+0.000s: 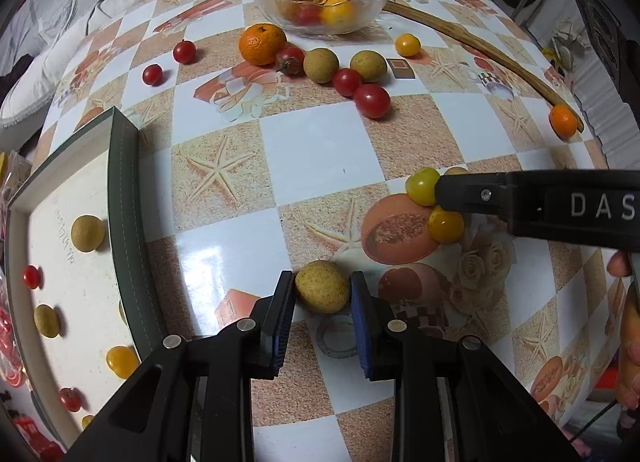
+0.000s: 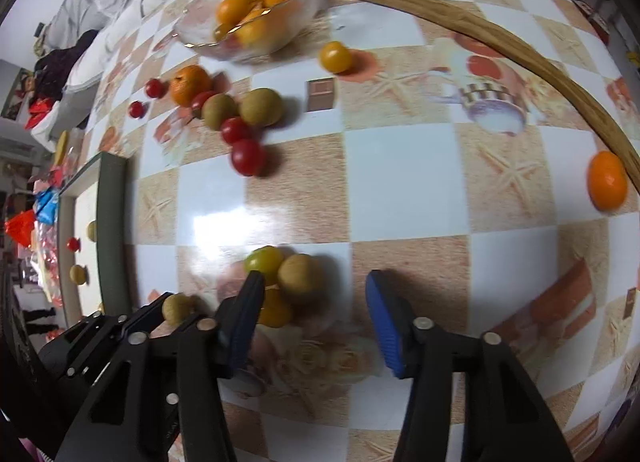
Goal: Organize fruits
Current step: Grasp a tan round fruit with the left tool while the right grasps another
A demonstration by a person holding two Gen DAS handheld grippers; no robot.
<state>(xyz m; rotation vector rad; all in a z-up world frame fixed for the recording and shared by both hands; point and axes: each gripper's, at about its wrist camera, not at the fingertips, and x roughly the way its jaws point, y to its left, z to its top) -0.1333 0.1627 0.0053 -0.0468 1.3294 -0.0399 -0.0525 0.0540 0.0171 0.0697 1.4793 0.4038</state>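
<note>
My left gripper (image 1: 322, 280) points down at the checkered table and is shut on a tan round fruit (image 1: 322, 294), with both blue pads against its sides. The same fruit (image 2: 178, 308) shows in the right wrist view. My right gripper (image 2: 316, 282) is open over a cluster of three fruits: a yellow-green tomato (image 2: 264, 262), a tan fruit (image 2: 300, 278) and a yellow tomato (image 2: 276, 312). Its left pad touches the cluster and its right pad stands apart. A green-rimmed tray (image 1: 124, 201) at the left holds several fruits. At the far side stands a glass bowl (image 1: 374, 5) with oranges.
Mid-table lie a mandarin (image 1: 262, 43), two tan fruits (image 1: 321, 65), several red tomatoes (image 1: 372, 101) and a yellow tomato (image 1: 407, 45). A curved wooden strip (image 1: 480, 49) runs along the right, with a small orange (image 1: 563, 121) at its end. Bedding lies beyond the table.
</note>
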